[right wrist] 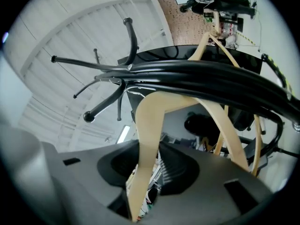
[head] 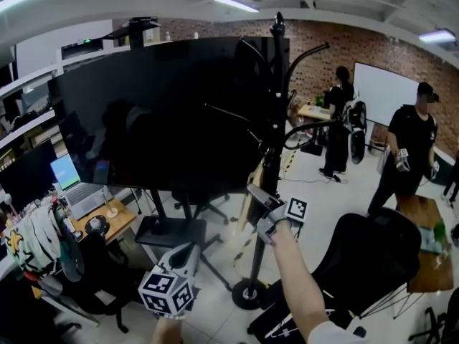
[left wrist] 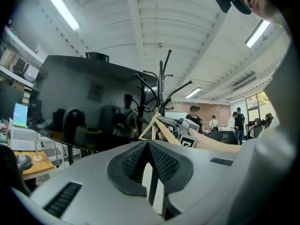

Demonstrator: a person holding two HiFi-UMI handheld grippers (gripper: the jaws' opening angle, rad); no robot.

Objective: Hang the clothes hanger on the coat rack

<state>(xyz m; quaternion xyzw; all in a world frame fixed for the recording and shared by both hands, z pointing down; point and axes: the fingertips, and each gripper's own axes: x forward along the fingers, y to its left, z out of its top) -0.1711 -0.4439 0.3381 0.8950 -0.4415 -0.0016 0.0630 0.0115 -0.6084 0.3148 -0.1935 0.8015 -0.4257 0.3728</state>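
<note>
Jaws of right gripper (right wrist: 152, 150) pinch wooden hanger (right wrist: 150, 121) by coat rack (right wrist: 197, 78); left gripper (left wrist: 148, 146) closed, empty.

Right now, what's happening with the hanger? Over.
Right gripper shut on wooden hanger. Left gripper shut, empty. Hanger among coat rack arms; hook unseen.

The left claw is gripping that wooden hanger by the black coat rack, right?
Not quite: it is the right claw that grips the wooden hanger by the black coat rack. The right gripper view shows the hanger's arm pinched in it. The left claw is closed on nothing.
</note>
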